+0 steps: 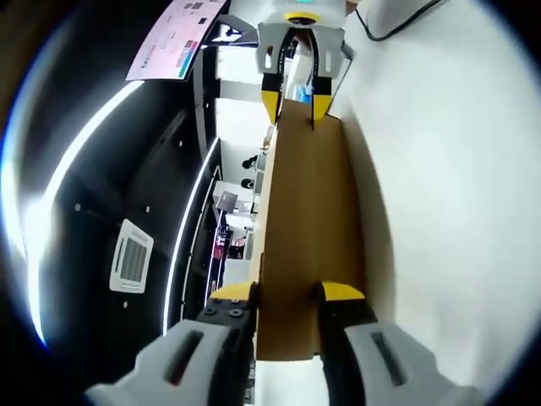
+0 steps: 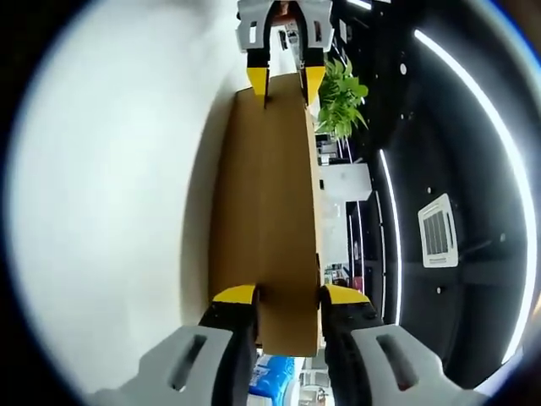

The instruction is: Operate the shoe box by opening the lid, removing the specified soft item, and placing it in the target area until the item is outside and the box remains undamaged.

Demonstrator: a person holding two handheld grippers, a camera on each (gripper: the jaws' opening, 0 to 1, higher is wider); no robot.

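Left gripper view: at the near end of the brown cardboard lid [image 1: 308, 228], the left claw [image 1: 287, 294] is seen with its yellow-tipped jaws set on either side of the lid's end, closed onto the cardboard. The lid is held between the two claws and extends away from the camera as a long flat panel. At the lid's far end, the right claw [image 1: 295, 106] is seen gripping the opposite edge, one yellow tip on each side. Along one long side of the lid, a white surface [image 1: 439, 194] is seen; whether it is the bench cannot be told. Along the other long side, a dark ceiling with light strips and a square vent [image 1: 132, 254] is seen beyond the lid.

Right gripper view: the right claw [image 2: 287, 296] is closed on the near end of the lid [image 2: 266, 211]. At the lid's far end, the left claw [image 2: 286, 85] is clamped on the cardboard. Just beside that far end, a green plant [image 2: 342, 97] is seen. The box body and the soft item cannot be made out.
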